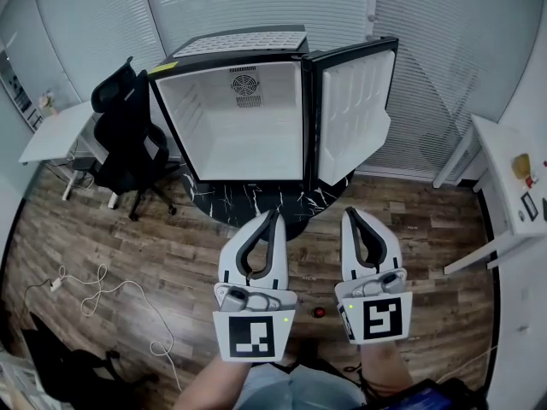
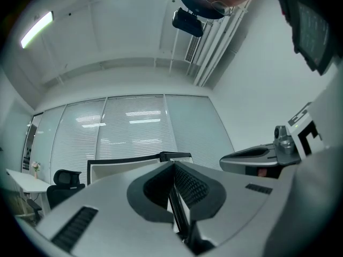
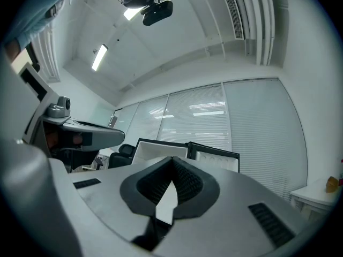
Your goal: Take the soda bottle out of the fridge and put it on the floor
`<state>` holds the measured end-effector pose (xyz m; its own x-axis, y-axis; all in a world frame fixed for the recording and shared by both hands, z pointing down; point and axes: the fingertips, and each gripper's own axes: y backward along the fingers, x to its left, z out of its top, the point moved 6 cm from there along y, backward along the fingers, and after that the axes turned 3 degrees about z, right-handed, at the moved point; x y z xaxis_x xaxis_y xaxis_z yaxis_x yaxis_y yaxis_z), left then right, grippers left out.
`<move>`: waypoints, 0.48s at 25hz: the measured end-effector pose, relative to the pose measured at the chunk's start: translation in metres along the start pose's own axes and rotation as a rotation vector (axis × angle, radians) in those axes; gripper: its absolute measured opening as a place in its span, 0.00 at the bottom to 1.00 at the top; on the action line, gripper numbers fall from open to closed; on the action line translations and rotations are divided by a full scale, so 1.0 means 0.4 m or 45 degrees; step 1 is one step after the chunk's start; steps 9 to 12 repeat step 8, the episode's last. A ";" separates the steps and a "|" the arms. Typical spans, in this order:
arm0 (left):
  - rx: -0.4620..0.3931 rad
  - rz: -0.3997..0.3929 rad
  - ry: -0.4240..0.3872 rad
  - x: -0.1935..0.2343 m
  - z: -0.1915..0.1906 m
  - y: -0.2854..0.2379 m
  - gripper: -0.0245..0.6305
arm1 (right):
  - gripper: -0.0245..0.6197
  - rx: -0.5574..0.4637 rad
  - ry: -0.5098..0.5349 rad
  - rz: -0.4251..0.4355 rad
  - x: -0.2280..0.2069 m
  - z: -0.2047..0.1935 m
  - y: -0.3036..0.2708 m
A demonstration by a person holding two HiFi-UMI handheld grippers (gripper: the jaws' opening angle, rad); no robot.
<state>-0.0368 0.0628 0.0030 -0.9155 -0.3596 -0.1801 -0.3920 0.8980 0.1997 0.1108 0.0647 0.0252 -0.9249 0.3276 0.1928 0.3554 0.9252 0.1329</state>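
In the middle of the room, a boxy black fridge [image 1: 248, 126] stands with its door [image 1: 355, 114] swung wide to the right. Its smooth white liner is lit and a round fan grille sits high on its back wall. It rests on a dark slab [image 1: 256, 199] veined white like marble, laid on a wood-plank floor [image 1: 171, 254]. Pale slatted blinds [image 1: 214, 2] line the walls behind.

Nearer me, the left tongs [image 1: 275, 214] and right tongs [image 1: 349, 214] hang side by side in front of the fridge. Both are grey plastic with ribbed black pads, each pair pressed together at the tips on nothing.

I cannot pick out the soda bottle for certain. A small round red thing [image 1: 319, 312] sits on the floor between the two grippers, too small to tell.

A black office chair [image 1: 128, 135] stands left of the fridge beside a white worktop [image 1: 55, 135], and a white cable [image 1: 94, 289] loops across the planks. Another white worktop [image 1: 513, 186] runs along the right wall.
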 end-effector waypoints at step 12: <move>0.001 0.001 0.010 -0.001 0.001 0.009 0.06 | 0.05 -0.043 0.005 -0.035 0.001 0.014 0.002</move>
